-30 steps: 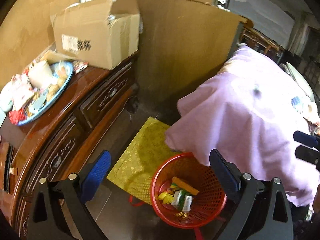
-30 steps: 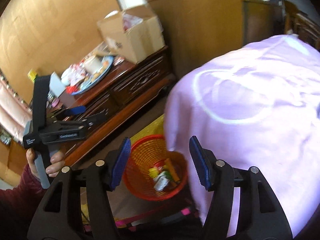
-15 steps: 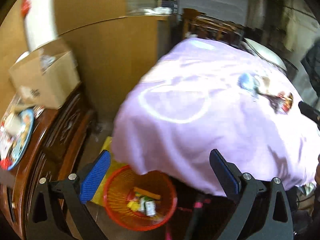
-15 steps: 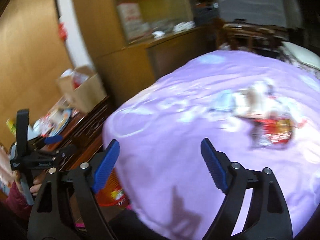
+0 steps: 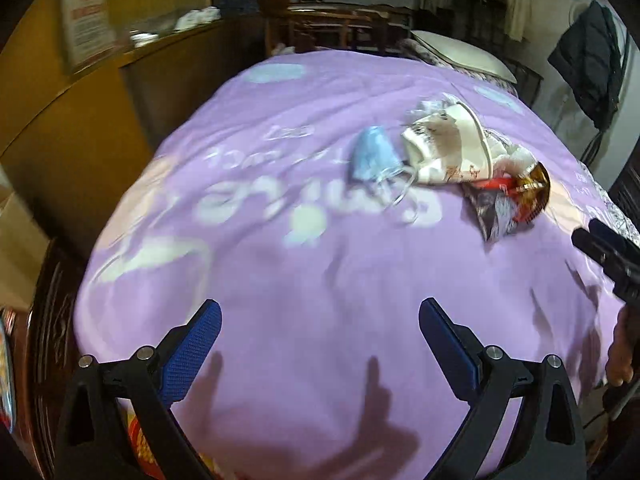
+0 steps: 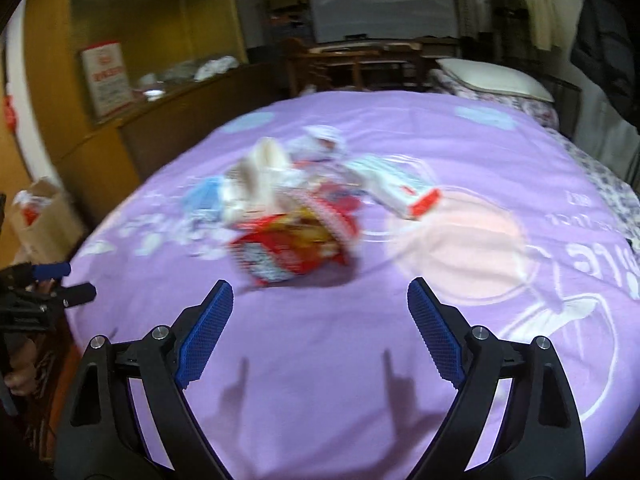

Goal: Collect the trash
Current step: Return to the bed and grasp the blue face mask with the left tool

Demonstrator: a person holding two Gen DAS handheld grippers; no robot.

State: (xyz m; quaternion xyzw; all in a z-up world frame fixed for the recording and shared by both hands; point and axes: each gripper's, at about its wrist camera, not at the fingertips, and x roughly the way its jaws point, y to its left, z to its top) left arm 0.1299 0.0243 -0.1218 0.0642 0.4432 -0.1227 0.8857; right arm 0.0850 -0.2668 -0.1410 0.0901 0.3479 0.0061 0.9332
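Note:
A pile of trash lies on the purple bedspread [image 5: 280,280]. In the left wrist view it holds a blue face mask [image 5: 374,158], a crushed white paper cup [image 5: 444,148] and a dark snack wrapper [image 5: 508,200]. In the right wrist view, blurred, I see a red snack bag [image 6: 296,248], white paper [image 6: 260,176] and a white-and-red wrapper [image 6: 404,192]. My left gripper [image 5: 316,316] is open and empty above the near part of the bed. My right gripper [image 6: 320,300] is open and empty, just short of the red bag. A sliver of the red trash basket [image 5: 140,440] shows at bottom left.
A wooden cabinet [image 5: 120,92] stands left of the bed. A white pillow [image 5: 460,56] lies at the far end. A dark jacket [image 5: 588,64] hangs at the right. A cardboard box [image 6: 40,220] sits at the left. The other gripper shows at the left edge [image 6: 40,288].
Both grippers have swung up from the red basket on the floor to the top of the bed. The trash pile has come into view. Both stay open and empty.

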